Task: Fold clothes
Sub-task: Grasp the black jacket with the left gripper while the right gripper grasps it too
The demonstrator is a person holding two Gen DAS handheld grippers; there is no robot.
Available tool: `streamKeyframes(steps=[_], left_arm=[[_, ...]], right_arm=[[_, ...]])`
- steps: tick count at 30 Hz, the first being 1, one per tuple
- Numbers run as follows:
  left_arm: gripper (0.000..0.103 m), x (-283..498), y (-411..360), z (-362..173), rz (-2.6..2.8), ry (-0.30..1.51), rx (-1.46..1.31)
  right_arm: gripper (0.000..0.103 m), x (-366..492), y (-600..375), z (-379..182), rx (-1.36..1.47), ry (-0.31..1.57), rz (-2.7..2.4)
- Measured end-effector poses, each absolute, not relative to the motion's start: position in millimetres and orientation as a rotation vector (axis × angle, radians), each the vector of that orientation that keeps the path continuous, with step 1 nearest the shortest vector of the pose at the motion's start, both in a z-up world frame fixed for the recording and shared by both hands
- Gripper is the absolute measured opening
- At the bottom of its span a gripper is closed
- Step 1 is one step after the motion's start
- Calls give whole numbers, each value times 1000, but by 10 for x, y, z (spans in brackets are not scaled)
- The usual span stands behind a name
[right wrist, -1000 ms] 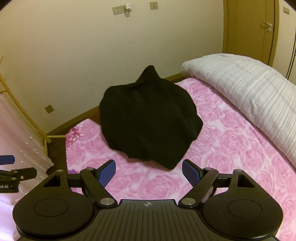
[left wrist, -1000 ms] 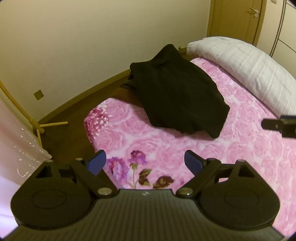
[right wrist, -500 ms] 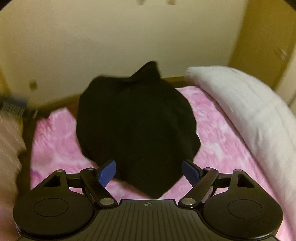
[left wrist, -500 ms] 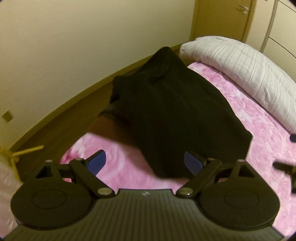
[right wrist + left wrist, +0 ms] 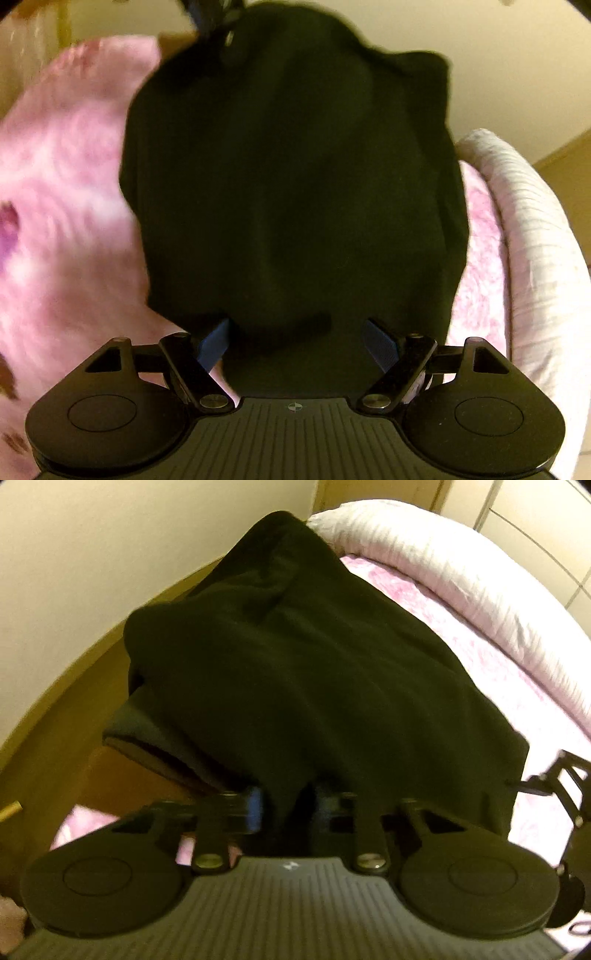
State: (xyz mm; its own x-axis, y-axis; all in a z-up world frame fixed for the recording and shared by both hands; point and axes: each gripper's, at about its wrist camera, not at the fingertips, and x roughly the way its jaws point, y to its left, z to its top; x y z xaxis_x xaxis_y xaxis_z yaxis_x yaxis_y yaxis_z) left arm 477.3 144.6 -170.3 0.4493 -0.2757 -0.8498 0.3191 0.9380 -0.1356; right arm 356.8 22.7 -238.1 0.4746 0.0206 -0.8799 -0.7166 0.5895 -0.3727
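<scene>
Left wrist view: crumpled black fabric garment (image 5: 306, 672) lies on the pink rose-patterned bedspread (image 5: 480, 635), at the bed edge beside the cream wall (image 5: 92, 554). Left gripper (image 5: 286, 808) has its blue-padded fingers (image 5: 255, 808) drawn close, pinching the garment's near hem. Right wrist view: right gripper (image 5: 297, 341) is spread wide, the garment's near edge lying between its fingers, unclamped. White quilted duvet (image 5: 532, 236) lies beside the garment.

Cream wall (image 5: 110, 554), pink floral bedspread (image 5: 66, 206)
</scene>
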Motion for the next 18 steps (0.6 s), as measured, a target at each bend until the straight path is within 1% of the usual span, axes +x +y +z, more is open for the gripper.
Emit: streamKeyframes(steps=[1,2,4,5,8,12,16,18], left_arm=[[1,4767,1464,-1672,-373,1035,40],[0,4765,1480,-1625,-380,1023,34],[0,4764,1502,-1455,-403,977,31],[0,4750,1499,-1330,-422,942,43],[0,4717,1473,-923,-478,838,82],[0,4626,1301,-399,-563,756,87],[0,4128,933,25,-662,673,145],[0,3771,732,206,-707,652,163]], right_arm=[[33,3588,238,-2397,-839,997,541],[12,3599,257,-2393,-841,1011,553],[7,3584,242,-2272,-824,989,531],[7,3576,232,-2208,-815,977,519],[6,3541,43,-1798,-744,892,424],[5,3370,-330,-1190,-639,785,305],[5,2944,-666,-717,-605,711,235],[5,2649,-844,-609,-585,706,204]])
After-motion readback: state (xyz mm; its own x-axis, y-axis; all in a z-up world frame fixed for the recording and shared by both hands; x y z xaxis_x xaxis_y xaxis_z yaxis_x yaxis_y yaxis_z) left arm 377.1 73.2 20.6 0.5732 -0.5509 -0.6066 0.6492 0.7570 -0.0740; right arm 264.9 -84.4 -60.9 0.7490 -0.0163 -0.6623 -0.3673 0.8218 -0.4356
